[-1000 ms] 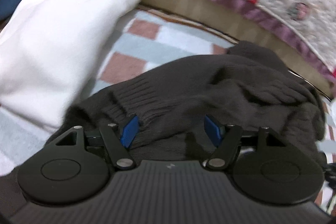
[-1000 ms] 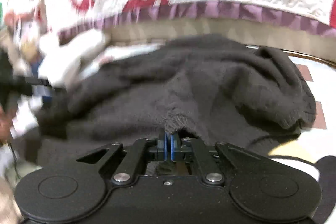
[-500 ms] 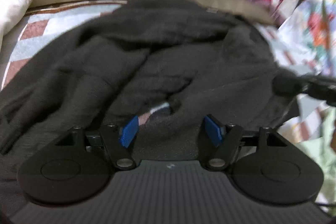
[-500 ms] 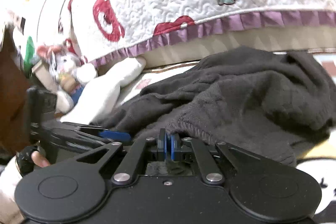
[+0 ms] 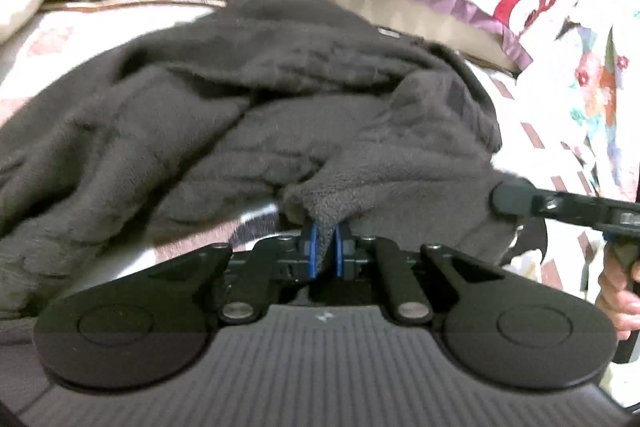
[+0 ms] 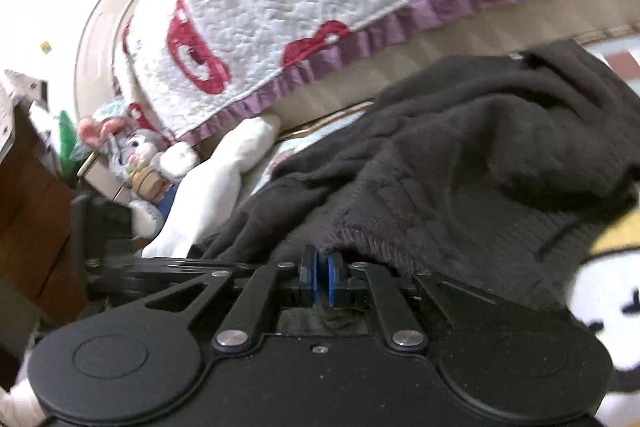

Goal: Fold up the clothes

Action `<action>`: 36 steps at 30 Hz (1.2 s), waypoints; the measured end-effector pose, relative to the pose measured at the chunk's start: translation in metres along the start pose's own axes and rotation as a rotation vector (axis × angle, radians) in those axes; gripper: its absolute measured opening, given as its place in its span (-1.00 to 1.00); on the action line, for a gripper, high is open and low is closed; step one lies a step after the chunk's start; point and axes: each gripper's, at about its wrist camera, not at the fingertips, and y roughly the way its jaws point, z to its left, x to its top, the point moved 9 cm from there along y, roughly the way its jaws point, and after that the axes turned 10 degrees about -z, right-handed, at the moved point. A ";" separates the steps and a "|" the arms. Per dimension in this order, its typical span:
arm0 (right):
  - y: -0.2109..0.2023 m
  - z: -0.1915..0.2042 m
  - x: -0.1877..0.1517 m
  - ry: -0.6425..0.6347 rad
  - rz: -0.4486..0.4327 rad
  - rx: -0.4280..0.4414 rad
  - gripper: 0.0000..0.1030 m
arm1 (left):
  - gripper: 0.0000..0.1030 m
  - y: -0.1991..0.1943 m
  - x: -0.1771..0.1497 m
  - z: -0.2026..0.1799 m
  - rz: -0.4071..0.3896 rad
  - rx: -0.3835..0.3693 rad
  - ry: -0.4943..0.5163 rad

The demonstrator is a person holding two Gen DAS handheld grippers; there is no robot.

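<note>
Since the earlier frames, left gripper (image 5: 324,247) has swung across the dark brown sweater (image 5: 248,115) from its ribbed end to a fold at the near edge, and its jaws have just been closing: blue fingers (image 5: 313,251) now pinch a peak of the fleecy fabric between them. Right gripper (image 6: 320,277) has rolled; its jaws have just been opening slightly, yet the ribbed hem of the sweater (image 6: 460,167) sits between the blue fingers (image 6: 330,279) and appears gripped. Sweater lies crumpled on the bed, on a checked sheet (image 5: 44,39), in front of a white quilt with purple frill (image 6: 304,7). White pillow (image 6: 224,183) and a plush rabbit (image 6: 138,151) lie off to the left in the right wrist view. Right gripper (image 5: 560,207) and the person's hand (image 5: 616,291) show at the right edge of the left wrist view.
</note>
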 end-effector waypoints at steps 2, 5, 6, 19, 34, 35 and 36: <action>-0.003 -0.016 0.002 0.045 -0.003 -0.082 -0.66 | -0.85 -0.002 0.003 0.000 -0.012 -0.015 -0.030; -0.010 -0.036 0.002 0.138 -0.009 -0.132 0.20 | -0.85 -0.003 0.005 0.004 -0.017 -0.042 -0.071; -0.013 -0.036 0.000 0.160 -0.016 -0.110 0.22 | -0.85 -0.003 0.005 0.005 -0.017 -0.049 -0.085; 0.038 -0.049 -0.031 0.162 0.020 -0.178 0.50 | -0.84 0.004 -0.008 0.005 0.041 -0.109 -0.098; -0.096 0.020 0.081 -0.234 -0.380 -0.240 -0.89 | -0.85 -0.038 0.036 -0.133 -0.020 -0.473 0.063; -0.115 0.022 0.090 -0.242 -0.412 -0.272 -0.89 | -0.85 -0.037 0.038 -0.151 -0.009 -0.520 0.042; -0.134 0.023 0.097 -0.263 -0.439 -0.321 -0.89 | -0.85 -0.036 0.038 -0.170 0.005 -0.564 0.027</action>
